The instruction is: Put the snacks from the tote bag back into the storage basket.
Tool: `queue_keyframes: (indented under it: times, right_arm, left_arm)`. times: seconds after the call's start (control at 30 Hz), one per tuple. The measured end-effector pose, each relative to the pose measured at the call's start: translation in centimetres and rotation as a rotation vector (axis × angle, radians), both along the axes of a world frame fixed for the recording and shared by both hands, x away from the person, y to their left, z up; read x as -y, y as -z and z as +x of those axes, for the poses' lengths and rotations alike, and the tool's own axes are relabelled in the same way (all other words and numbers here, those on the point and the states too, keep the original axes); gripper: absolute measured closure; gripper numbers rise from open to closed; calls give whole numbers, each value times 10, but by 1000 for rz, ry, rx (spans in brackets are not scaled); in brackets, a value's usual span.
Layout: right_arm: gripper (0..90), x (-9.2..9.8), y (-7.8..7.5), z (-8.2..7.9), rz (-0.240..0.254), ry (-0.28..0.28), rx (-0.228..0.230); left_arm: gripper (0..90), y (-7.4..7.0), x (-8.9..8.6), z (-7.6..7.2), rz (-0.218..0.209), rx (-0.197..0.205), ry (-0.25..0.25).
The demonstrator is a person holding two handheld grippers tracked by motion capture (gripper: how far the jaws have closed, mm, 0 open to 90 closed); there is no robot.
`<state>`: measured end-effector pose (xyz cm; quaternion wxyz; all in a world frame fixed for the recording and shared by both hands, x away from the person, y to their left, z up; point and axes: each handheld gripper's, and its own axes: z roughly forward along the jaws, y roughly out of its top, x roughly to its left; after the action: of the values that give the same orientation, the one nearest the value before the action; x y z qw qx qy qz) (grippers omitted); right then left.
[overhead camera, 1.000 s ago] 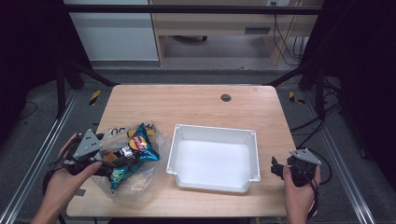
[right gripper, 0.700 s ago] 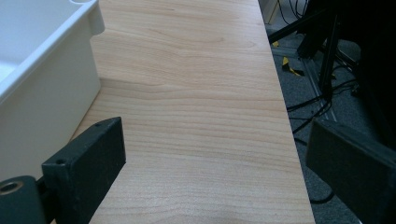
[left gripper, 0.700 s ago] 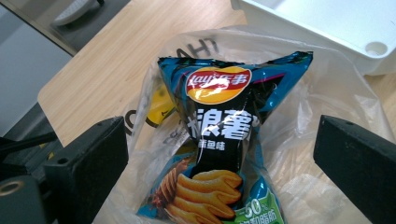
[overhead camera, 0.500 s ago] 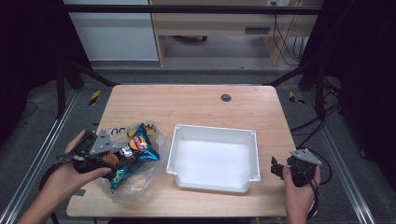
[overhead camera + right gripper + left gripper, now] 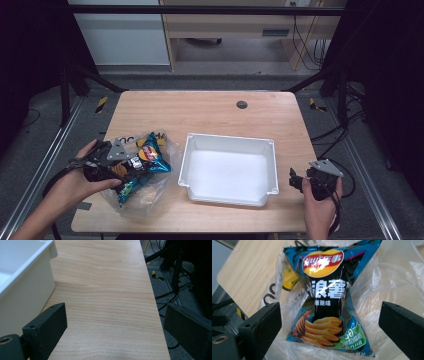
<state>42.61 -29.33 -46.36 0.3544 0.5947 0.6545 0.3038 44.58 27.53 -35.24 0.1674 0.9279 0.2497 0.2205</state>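
My left gripper (image 5: pixel 329 322) gapes wide around the chip bag (image 5: pixel 328 302) — it lies on a clear plastic bag (image 5: pixel 150 187), left of the white bin (image 5: pixel 230 170); my right gripper (image 5: pixel 115 327) is spread open over bare table (image 5: pixel 105 290).

Chip bag (image 5: pixel 327 302) blue-black, red-yellow logo; plastic bag (image 5: pixel 155 187) clear; bin (image 5: pixel 227 170) white; table (image 5: pixel 200 112) light wood.

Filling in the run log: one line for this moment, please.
left gripper: open, astride chip bag | right gripper: open, idle | white bin: empty
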Motion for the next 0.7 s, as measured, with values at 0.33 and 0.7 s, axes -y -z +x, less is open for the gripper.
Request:
queue_keyframes:
  times: [0.33, 0.7]
  right_arm:
    - [56, -1, 0, 0, 3, -5, -2]
    - [56, -1, 0, 0, 5, -7, -4]
  left_arm:
    - [40, 3, -2, 7, 10, -39, -4]
    - [39, 13, -3, 14, 36, -75, -16]
